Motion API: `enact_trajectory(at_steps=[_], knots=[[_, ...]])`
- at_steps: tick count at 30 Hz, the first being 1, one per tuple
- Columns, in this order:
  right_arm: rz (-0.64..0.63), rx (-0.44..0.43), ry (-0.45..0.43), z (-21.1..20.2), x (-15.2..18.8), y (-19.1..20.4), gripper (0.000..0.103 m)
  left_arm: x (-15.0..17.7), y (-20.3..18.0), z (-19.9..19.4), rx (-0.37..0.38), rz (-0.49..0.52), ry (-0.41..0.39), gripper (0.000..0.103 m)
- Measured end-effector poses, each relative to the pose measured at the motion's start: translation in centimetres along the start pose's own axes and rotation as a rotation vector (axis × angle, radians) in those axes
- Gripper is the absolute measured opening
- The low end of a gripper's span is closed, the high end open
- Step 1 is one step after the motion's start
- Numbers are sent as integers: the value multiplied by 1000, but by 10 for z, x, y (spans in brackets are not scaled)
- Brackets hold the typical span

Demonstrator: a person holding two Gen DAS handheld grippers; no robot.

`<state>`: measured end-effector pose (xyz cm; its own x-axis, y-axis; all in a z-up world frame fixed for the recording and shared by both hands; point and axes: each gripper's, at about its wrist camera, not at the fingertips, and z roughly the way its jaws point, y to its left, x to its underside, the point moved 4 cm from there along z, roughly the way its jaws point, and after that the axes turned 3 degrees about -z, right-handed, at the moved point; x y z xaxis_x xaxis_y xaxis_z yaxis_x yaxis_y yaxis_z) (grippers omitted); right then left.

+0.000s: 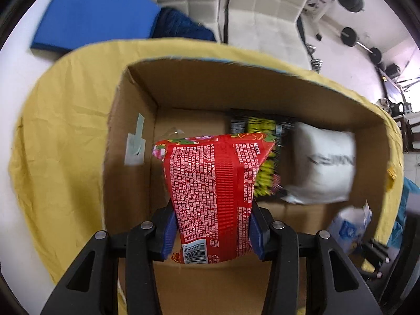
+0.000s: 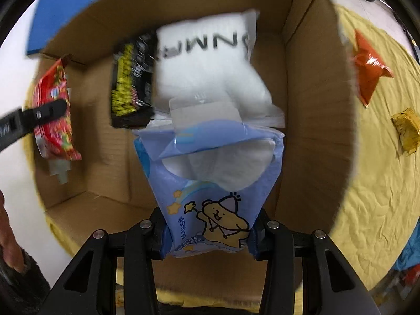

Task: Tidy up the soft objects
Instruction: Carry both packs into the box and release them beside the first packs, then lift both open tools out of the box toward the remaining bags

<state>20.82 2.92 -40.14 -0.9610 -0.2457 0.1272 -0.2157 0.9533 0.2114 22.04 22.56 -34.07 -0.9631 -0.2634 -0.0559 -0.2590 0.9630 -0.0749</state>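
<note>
— So, what does each hand have?

— The left gripper (image 1: pixel 214 225) pinches a red snack packet (image 1: pixel 212 191) by its lower end, blue pads pressed on both sides, and holds it hanging over the open cardboard box (image 1: pixel 131 120). The right gripper (image 2: pixel 207 232) pinches a pale blue tissue pack (image 2: pixel 210 173) (cartoon bear on the front), white tissue showing through its opened top, also over the box.

— What is inside the box?

— A white soft pack (image 1: pixel 323 162) with dark lettering lies on the floor towards the far right, and a black-and-yellow packet (image 1: pixel 262 157) lies just beside it on the left, touching or slightly tucked under; I cannot tell which. The near left of the floor is bare cardboard.

— And outside it?

— The box sits on a yellow cloth (image 2: pixel 380 183). In the right wrist view, an orange packet (image 2: pixel 367 71) and a small yellow packet (image 2: pixel 407 131) lie on the cloth to the right of the box, apart from each other. A blue pad (image 1: pixel 92 13) lies beyond the cloth at far left.
</note>
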Motion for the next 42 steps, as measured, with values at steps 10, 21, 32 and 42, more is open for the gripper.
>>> enact_trajectory(at_steps=[10,21,32,42], knots=[[11,61,79,43,-11,4,47,-30,-2,44,-58,47,58,44],[11,56,87,46,-9,5,59,-38,6,38,-53,14,48,45],[-14,29,2,-6,10,26,90,-24,12,9,-59,-1,-6,55],[-22,46,-109,-52,20,16,100,8,8,-37,-47,7,-126,98]])
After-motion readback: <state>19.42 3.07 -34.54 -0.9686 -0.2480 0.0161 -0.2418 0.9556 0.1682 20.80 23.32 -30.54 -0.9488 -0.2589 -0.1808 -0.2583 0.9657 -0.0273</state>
